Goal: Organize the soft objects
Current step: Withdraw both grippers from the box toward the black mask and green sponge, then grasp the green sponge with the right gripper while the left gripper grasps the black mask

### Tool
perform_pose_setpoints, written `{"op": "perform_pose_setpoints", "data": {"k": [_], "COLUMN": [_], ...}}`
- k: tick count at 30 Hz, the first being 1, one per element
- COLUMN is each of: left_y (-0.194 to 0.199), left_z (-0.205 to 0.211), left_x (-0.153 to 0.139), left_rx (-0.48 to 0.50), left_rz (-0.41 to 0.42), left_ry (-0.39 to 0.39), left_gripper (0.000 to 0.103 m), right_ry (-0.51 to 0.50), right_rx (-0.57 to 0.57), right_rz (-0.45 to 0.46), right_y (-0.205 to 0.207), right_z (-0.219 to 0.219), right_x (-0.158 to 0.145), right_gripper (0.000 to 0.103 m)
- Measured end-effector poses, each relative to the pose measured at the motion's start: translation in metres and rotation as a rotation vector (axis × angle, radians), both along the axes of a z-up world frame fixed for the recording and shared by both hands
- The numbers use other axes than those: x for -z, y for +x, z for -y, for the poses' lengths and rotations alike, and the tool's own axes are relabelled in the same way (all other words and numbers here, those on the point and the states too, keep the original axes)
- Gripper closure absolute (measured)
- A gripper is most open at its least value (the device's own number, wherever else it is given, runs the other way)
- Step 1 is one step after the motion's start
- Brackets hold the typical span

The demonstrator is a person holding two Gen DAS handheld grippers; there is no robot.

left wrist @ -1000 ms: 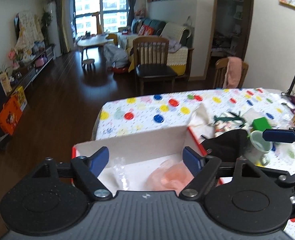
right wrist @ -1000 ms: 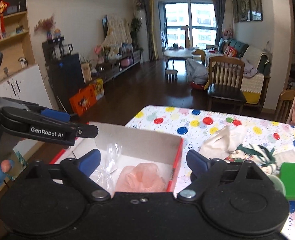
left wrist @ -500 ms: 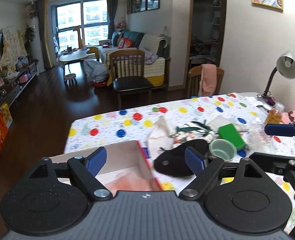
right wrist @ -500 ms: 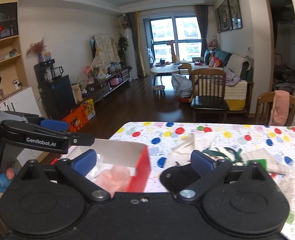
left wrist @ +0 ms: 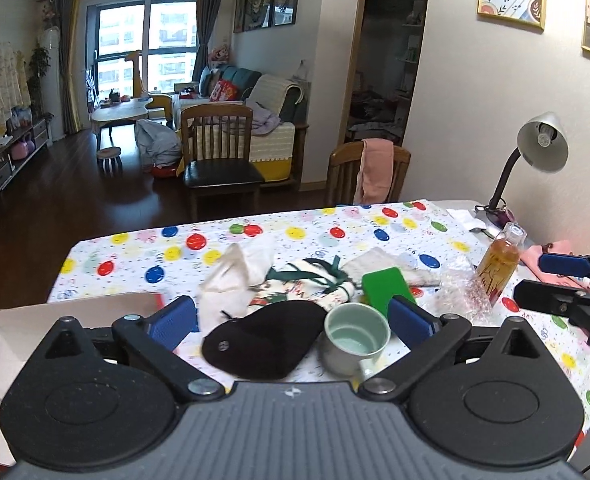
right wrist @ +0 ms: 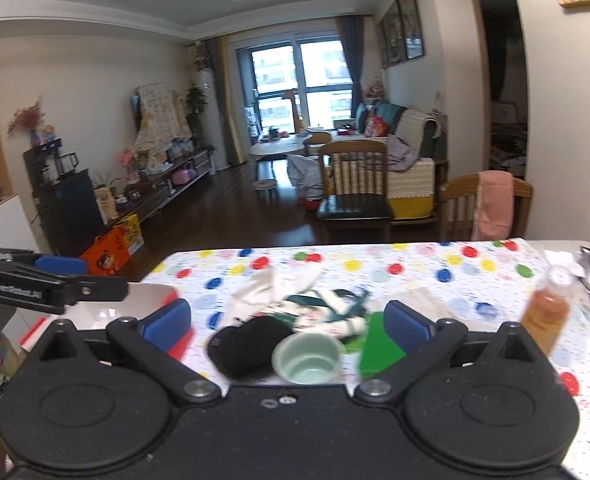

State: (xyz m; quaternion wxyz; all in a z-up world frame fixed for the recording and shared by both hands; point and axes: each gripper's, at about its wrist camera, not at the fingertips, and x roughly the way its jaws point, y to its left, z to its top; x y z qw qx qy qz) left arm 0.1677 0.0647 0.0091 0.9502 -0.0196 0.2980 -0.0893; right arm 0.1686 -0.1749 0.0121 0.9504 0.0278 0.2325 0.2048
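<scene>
Tongs (left wrist: 291,318) (right wrist: 287,322) wide apart, twice; one black pouch (left wrist: 263,338), one cup (left wrist: 355,338).

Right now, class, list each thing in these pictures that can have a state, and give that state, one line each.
left tool: open, holding nothing
right tool: open, holding nothing
cardboard box: open-topped
green cup: upright, looks empty
bottle: upright, capped, amber liquid inside
desk lamp: looks unlit
black pouch: lying flat
white cloth: crumpled
</scene>
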Motion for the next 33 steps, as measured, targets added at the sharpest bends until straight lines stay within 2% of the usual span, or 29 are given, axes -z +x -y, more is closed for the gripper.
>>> {"op": "perform_pose_setpoints", "data": {"k": [2,11,19,22,28,33], "left_y": [0.004,0.029,0.062,0.076,0.105,0.124], "left_z": [0.012,0.043,0.048,0.047,0.042,0.046], "left_x": [0.007,0.052,0.088,0.098,0.114,0.125], "left_rx": [-0.004,-0.021,-0.135,-0.186,-0.236,-0.252], "left_rz": [0.004,-0.071,-0.126,-0.139,-0.190,-0.210], "left_ry": [-0.002,-0.032,0.001,0.009,-0.032,-0.039], "left_gripper": [0.000,0.000,0.000,0.000,0.000,0.000], "right_ry": [-0.004,-0.028,-0.053,-0.068,-0.104,-0.119], "right_rx": [0.019,0.098,0.151,0.143,0.114,0.049], "right_rz": [-0.005,-0.044,-0.091,-0.116,-0.165,-0.157], "right_y": [0.004,0.029,0.054,0.064,0.089,0.117], "right_z": [0.016,0.084,0.117,0.124,0.120,0.095], "right_x": [0.005,0.038,0.068,0.081,0.106,0.107], "right_gripper": [0.000,0.000,0.001,0.001,0.001,0.001]}}
